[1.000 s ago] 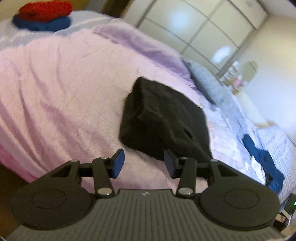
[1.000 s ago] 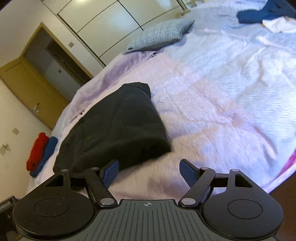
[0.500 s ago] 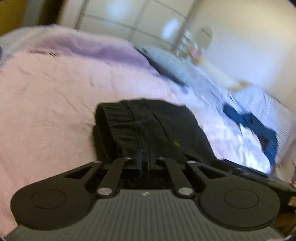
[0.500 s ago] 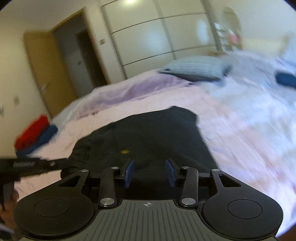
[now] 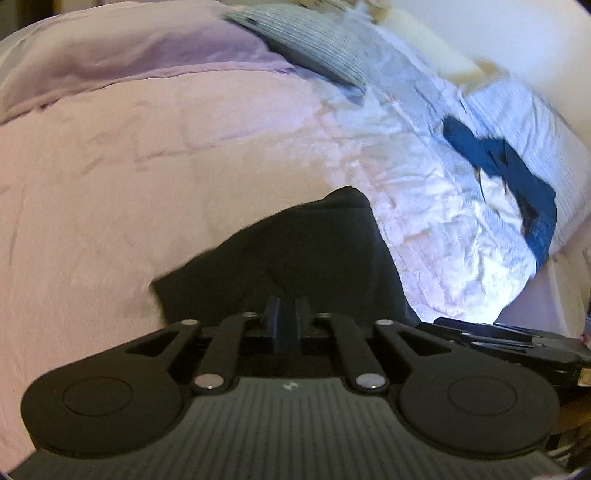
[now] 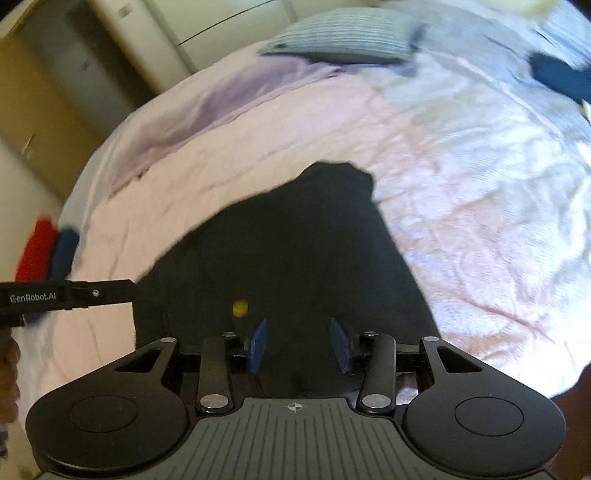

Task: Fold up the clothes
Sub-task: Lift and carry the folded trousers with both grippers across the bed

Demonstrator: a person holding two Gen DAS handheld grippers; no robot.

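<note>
A black garment (image 5: pixel 306 254) lies folded on the pink bed cover (image 5: pixel 147 155). My left gripper (image 5: pixel 287 314) is shut on the black garment's near edge. In the right wrist view the same black garment (image 6: pixel 295 251) fills the middle, with a small yellow dot (image 6: pixel 240 308) on it. My right gripper (image 6: pixel 298 341) is partly open, its blue pads either side of the near cloth, not clamped. The left gripper's body (image 6: pixel 66 295) shows at the left edge there.
A grey striped pillow (image 5: pixel 314 44) lies at the head of the bed. A blue garment (image 5: pixel 509 166) lies crumpled at the right. A red and blue folded stack (image 6: pixel 44 251) sits at the bed's left edge. Wardrobe doors (image 6: pixel 221 22) stand behind.
My left gripper closed on the garment's edge half a second ago and has since lifted and turned with it. My right gripper moved onto the garment and narrowed, then widened slightly.
</note>
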